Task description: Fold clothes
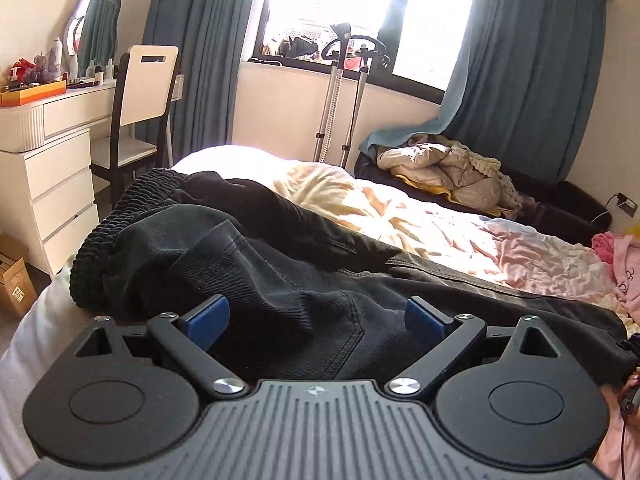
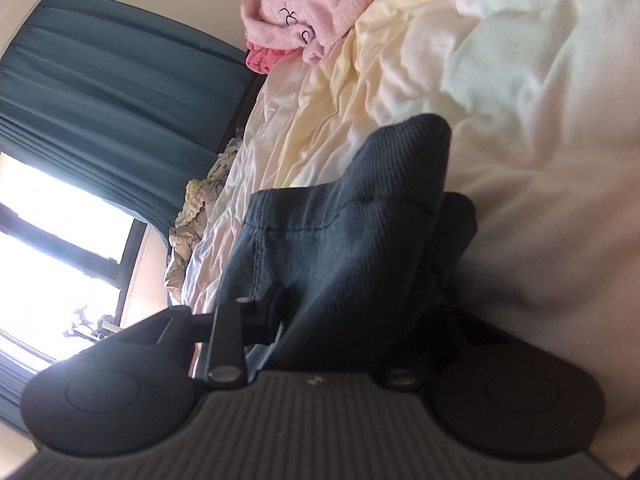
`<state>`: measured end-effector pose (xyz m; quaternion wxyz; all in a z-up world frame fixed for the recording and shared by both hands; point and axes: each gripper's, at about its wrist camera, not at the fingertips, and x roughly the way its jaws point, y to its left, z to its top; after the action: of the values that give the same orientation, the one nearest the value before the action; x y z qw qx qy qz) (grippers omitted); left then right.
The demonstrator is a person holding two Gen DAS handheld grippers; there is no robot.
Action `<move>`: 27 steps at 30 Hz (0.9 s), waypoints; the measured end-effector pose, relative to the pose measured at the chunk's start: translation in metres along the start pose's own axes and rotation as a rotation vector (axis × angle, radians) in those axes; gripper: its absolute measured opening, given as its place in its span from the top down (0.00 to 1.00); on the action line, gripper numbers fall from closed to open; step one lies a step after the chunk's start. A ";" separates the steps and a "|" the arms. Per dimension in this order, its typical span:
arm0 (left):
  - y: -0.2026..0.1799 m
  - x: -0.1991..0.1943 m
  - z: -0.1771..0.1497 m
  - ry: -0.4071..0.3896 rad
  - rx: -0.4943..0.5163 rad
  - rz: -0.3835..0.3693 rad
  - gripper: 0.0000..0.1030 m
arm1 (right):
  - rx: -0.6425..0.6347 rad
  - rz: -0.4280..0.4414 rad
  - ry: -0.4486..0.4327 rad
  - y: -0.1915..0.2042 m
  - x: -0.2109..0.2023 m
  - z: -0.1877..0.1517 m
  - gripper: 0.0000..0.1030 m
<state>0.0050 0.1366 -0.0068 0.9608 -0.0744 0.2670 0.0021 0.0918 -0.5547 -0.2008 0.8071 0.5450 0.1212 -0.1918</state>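
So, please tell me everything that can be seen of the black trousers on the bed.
The black trousers look like dark, washed denim with visible seams and a thick, ribbed elastic waistband. They lie crumpled and stretched lengthwise across the bed sheet, not yet folded. The left tool is open just above them, blue pads apart. In the right wrist view, the right tool is shut on a hemmed end of the fabric, which lifts it off the sheet.
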 end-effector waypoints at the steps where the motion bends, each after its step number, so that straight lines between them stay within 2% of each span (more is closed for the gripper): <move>1: -0.009 0.003 0.001 0.003 0.015 -0.002 0.07 | -0.030 -0.007 -0.016 0.003 -0.001 -0.001 0.69; 4: -0.039 0.021 0.004 0.028 0.035 -0.024 0.07 | -0.114 -0.026 -0.065 0.013 -0.003 -0.002 0.72; 8: -0.082 0.056 0.005 0.071 0.014 -0.083 0.07 | -0.106 -0.016 -0.068 0.009 -0.004 0.000 0.76; 13: -0.126 0.094 -0.014 0.099 0.113 -0.118 0.07 | -0.099 -0.011 -0.058 0.002 -0.004 0.000 0.77; 16: -0.134 0.114 -0.029 0.139 0.126 -0.137 0.07 | -0.112 -0.014 -0.060 0.003 -0.003 -0.001 0.77; 24: -0.135 0.149 -0.049 0.201 0.202 -0.084 0.05 | -0.172 -0.049 -0.076 0.009 0.000 -0.007 0.77; 27: -0.138 0.151 -0.052 0.194 0.238 -0.076 0.04 | -0.255 -0.087 -0.091 0.021 0.000 -0.008 0.77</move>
<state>0.1138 -0.0125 -0.1093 0.9319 0.0302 0.3539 -0.0731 0.1013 -0.5402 -0.1865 0.8654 0.4231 0.1314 -0.2341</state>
